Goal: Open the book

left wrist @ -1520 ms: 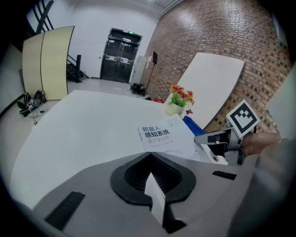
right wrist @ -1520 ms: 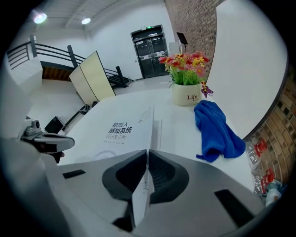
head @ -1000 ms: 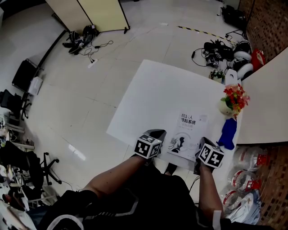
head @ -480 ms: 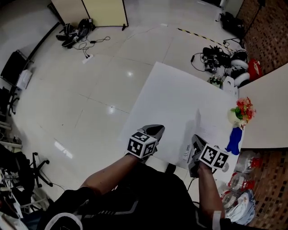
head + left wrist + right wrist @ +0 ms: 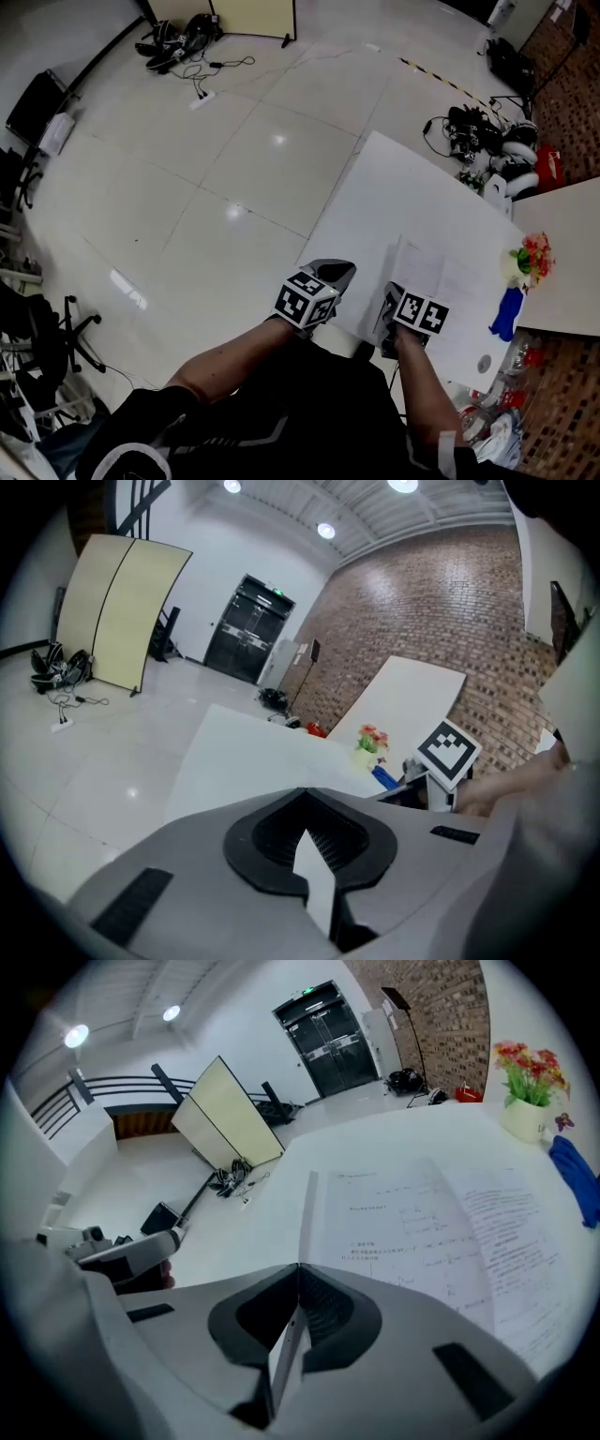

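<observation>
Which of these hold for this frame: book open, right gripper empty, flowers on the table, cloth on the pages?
1. The book lies open on the table. True.
2. The right gripper is open and empty. False: its jaws are shut on a leaf of the book, which stands up on edge.
3. The flowers stand on the table beyond the book. True.
4. The cloth lies across the open pages. False: it lies on the table beside the book, near the flowers.
</observation>
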Demonstrator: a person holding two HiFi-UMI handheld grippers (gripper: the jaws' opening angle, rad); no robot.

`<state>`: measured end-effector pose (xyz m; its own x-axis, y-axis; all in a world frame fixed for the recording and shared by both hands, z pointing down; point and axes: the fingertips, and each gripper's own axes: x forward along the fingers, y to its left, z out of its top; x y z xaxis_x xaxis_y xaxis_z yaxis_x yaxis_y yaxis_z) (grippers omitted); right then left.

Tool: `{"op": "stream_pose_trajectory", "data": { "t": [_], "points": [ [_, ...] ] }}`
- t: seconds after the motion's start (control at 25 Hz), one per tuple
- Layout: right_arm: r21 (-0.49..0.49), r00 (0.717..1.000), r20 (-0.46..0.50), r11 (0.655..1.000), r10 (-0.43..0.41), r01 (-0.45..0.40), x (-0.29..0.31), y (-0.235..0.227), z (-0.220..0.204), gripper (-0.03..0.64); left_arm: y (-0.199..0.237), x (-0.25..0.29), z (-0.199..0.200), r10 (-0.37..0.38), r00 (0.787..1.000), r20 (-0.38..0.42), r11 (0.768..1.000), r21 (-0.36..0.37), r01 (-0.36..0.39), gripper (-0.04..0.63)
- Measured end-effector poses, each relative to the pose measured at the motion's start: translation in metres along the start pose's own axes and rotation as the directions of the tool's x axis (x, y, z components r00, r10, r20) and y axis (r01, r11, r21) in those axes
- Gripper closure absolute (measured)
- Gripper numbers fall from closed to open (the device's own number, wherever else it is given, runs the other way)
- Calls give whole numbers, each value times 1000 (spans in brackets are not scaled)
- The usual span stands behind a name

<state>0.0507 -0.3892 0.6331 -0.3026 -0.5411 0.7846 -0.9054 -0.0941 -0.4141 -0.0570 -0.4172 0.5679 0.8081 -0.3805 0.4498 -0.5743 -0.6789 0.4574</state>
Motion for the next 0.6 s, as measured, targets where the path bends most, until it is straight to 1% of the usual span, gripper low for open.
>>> {"op": "stream_pose_trajectory", "data": {
  "t": [0.12, 0.24, 0.4, 0.6],
  "points": [
    [-11, 999, -40, 1000, -28, 27, 24, 1, -13, 612, 12, -6, -9, 12, 1000, -23, 1000, -4, -12, 600],
    [4, 998, -57, 999, -38, 38, 40, -4, -22, 612, 21, -7, -17, 27, 999, -43, 1000, -9, -27, 600],
    [-16, 997, -61, 999, -49, 48, 49, -3, -28, 611, 27, -9, -23, 36, 998, -59, 999, -14, -37, 600],
    [-14, 997, -53, 999, -49, 49, 50, 0, -29, 610, 27, -11, -23, 29, 997, -66, 1000, 0, -29, 600]
  ]
}}
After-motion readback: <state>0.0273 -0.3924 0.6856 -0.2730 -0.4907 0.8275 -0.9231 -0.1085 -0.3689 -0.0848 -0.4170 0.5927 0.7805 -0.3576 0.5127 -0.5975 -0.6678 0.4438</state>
